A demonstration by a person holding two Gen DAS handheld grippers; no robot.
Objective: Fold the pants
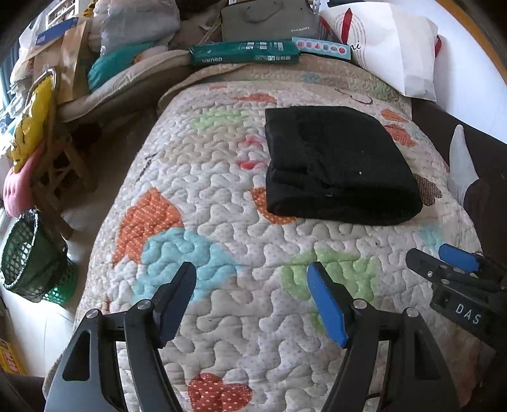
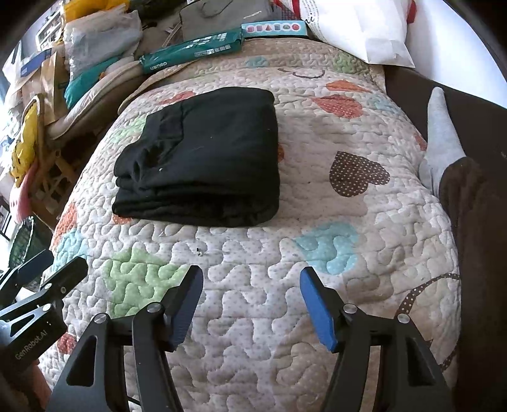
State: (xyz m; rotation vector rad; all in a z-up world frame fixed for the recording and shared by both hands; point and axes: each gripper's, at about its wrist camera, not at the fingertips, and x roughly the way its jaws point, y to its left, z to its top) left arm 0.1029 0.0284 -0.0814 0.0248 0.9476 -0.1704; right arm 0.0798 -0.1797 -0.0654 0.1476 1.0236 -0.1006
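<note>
Black pants (image 1: pixel 339 164) lie folded into a thick rectangular stack on a quilted cover (image 1: pixel 228 222) with coloured hearts; in the right wrist view the pants (image 2: pixel 202 158) sit at centre left. My left gripper (image 1: pixel 253 279) hangs open above the quilt, well short of the pants, with nothing between its fingers. My right gripper (image 2: pixel 252 283) is open too, over bare quilt in front of the stack. Each gripper shows in the other's view: the right gripper (image 1: pixel 443 258) at the right edge, the left gripper (image 2: pixel 60 264) at the lower left.
A person's foot in a grey sock (image 2: pixel 440 133) and a dark brown trouser leg (image 2: pixel 475 237) rest at the quilt's right side. Boxes (image 1: pixel 244 52), a grey bag (image 1: pixel 269 19) and a white pillow (image 1: pixel 389 44) crowd the far end. A green mesh basket (image 1: pixel 28 253) stands at the left.
</note>
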